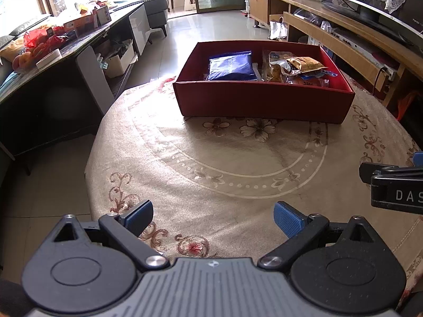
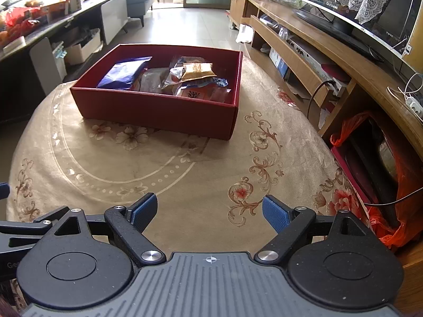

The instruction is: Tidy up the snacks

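A red box (image 1: 261, 100) (image 2: 158, 111) stands on the far part of a round table with a beige flowered cloth (image 1: 211, 158) (image 2: 185, 174). Inside lie a dark blue snack bag (image 1: 231, 66) (image 2: 123, 72), a gold packet (image 1: 304, 64) (image 2: 197, 71) and several clear-wrapped snacks (image 1: 304, 79) (image 2: 195, 89). My left gripper (image 1: 212, 218) is open and empty, low over the near part of the cloth. My right gripper (image 2: 210, 211) is open and empty, also near the front edge. The right gripper's body shows at the right edge of the left wrist view (image 1: 396, 185).
A dark sideboard (image 1: 53, 60) with fruit and boxes stands to the left. A wooden TV stand (image 2: 330, 52) with a television (image 2: 370, 13) runs along the right. An orange plastic bag (image 2: 383, 185) sits beside the table at right. Tiled floor (image 1: 211, 29) lies beyond.
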The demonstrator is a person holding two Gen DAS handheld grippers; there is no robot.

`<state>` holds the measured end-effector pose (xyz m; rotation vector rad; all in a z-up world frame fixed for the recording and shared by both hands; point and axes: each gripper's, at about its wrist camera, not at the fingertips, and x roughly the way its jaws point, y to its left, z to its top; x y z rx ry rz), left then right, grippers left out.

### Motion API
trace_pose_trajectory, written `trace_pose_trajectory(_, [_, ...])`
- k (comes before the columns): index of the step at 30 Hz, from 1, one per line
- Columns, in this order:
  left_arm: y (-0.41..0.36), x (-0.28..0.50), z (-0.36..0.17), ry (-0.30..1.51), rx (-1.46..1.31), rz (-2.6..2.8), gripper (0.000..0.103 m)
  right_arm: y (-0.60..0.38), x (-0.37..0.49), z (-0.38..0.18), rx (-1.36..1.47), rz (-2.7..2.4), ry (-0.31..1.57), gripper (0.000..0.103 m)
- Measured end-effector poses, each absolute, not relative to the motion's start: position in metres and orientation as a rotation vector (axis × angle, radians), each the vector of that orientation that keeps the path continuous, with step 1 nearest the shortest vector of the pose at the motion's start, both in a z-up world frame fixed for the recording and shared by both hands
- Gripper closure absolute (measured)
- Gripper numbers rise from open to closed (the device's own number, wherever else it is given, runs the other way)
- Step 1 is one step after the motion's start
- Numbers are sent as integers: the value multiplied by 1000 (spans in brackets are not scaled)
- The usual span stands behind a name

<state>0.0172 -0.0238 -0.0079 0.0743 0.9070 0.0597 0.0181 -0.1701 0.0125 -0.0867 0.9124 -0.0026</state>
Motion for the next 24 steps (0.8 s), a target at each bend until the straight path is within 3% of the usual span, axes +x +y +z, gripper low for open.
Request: trace_pose_trajectory(24, [-25, 11, 4, 827, 108, 65, 8, -170, 19, 11, -91, 0, 915, 12])
